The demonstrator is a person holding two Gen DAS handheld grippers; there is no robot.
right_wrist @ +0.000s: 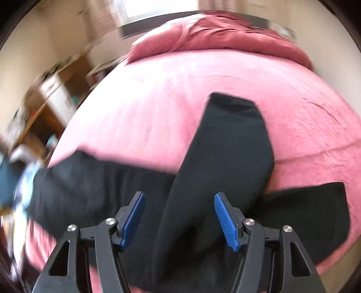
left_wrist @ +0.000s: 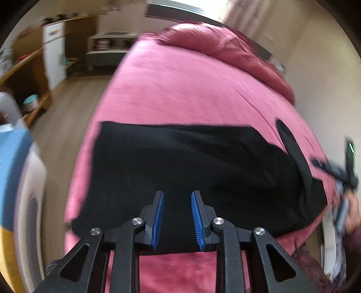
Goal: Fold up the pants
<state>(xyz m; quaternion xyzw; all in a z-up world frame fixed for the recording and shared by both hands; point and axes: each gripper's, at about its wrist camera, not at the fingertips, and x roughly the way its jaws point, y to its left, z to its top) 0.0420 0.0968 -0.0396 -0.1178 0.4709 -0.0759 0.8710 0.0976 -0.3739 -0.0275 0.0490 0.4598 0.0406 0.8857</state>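
1. Pink bedding covered a wide bed (left_wrist: 180,90) that filled both wrist views, with a rumpled darker red duvet (right_wrist: 225,33) heaped at its far end under a bright window (right_wrist: 158,6). Both views were smeared by motion blur.
2. From the left wrist camera, the left gripper (left_wrist: 177,196) showed its blue-padded jaws a narrow way apart with nothing between them — it hovered over black cloth without pinching it.
3. From the right wrist camera, the right gripper (right_wrist: 179,197) stood noticeably wider open, also empty, with the cloth lying below the gap.
4. Black pants (right_wrist: 225,157) lay on the near part of the bed. One leg stretched away toward the duvet; other parts spread out to the left and right along the near edge.
5. In the left view the pants formed a broad dark band across the bed, close to its near edge.
6. Beyond the pants, most of the pink surface lay bare.
7. Wooden floor (left_wrist: 67,101) and wooden shelving (left_wrist: 27,67) sat off the bed's left side; a pale wall (left_wrist: 320,78) ran close along its right.
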